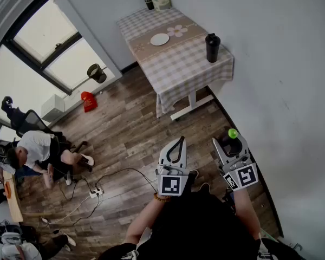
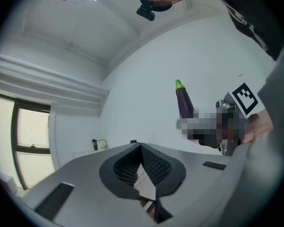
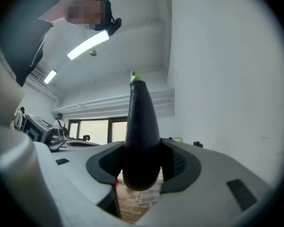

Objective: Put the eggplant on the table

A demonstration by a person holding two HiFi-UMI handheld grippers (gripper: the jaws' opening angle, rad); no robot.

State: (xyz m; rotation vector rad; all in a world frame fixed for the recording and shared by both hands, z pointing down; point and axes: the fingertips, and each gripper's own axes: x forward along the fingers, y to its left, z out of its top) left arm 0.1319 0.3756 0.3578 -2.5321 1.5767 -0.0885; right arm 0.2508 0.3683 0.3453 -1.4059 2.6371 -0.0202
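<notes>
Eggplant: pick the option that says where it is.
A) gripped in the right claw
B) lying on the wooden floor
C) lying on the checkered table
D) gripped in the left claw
A: the right gripper view shows the eggplant standing stem-up between the pads of the right claw, which press on it; the table stands across the room.

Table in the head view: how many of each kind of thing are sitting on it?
Black cups: 2
Plate: 1
Tub: 1
Total on the table: 4
</notes>
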